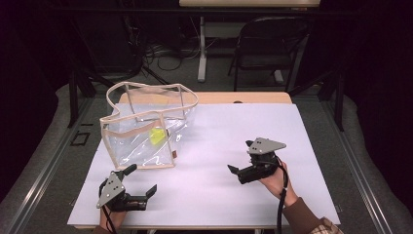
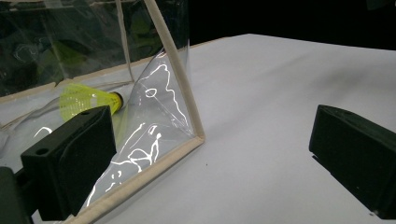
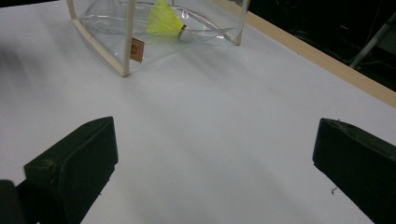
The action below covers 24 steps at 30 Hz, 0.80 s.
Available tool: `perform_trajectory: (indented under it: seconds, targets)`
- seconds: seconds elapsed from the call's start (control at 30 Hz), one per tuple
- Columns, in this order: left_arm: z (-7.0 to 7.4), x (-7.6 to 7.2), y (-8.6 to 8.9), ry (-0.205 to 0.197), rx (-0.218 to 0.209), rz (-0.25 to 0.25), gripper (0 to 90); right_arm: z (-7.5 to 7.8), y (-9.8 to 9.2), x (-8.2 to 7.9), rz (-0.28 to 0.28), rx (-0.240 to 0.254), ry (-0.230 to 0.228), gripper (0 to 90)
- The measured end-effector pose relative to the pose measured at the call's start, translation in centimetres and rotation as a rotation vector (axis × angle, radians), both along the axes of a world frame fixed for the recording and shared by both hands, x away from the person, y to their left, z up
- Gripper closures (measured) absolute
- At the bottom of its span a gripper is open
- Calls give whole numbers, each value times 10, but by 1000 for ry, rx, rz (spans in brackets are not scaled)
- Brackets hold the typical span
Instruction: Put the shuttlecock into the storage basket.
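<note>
Left tongs [image 1: 141, 181] and right tongs [image 1: 242, 157], both wide open and empty, flank the clear bag [image 1: 141, 139]; grip its trim, not film, to reach the shuttlecock [image 1: 156, 135].

You work at a bench [image 1: 292, 146] laid with a white sheet that leaves a strip of pale wood bare along its far edge, and grey carpeted floor [image 1: 44, 146] runs along both its sides, crossed by metal rails [image 1: 48, 161] that slant toward you. Beyond the bench your room falls into near darkness: a black folding chair [image 1: 272, 46] stands at the right, a white table leg [image 1: 201, 48] on a flat foot rises to a pale tabletop [image 1: 248, 3] at the top edge, and dark cables [image 1: 160, 53] lie tangled on the floor between them. Light falls from above onto the white sheet, while the walls behind stay too dim for you to make out.
</note>
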<state>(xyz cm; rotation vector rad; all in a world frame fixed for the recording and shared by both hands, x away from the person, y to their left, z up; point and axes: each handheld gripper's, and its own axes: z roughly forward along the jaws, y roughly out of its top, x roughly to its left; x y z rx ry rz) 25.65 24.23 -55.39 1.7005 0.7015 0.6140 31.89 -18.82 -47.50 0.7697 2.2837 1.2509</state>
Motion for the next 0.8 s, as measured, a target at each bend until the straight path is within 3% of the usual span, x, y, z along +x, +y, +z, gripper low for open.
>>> perform_trajectory:
  seconds: [0.8]
  targets:
    - [0, 0, -1, 0, 6, -4, 4, -29, -30, -37, -30, 14, -68, 0]
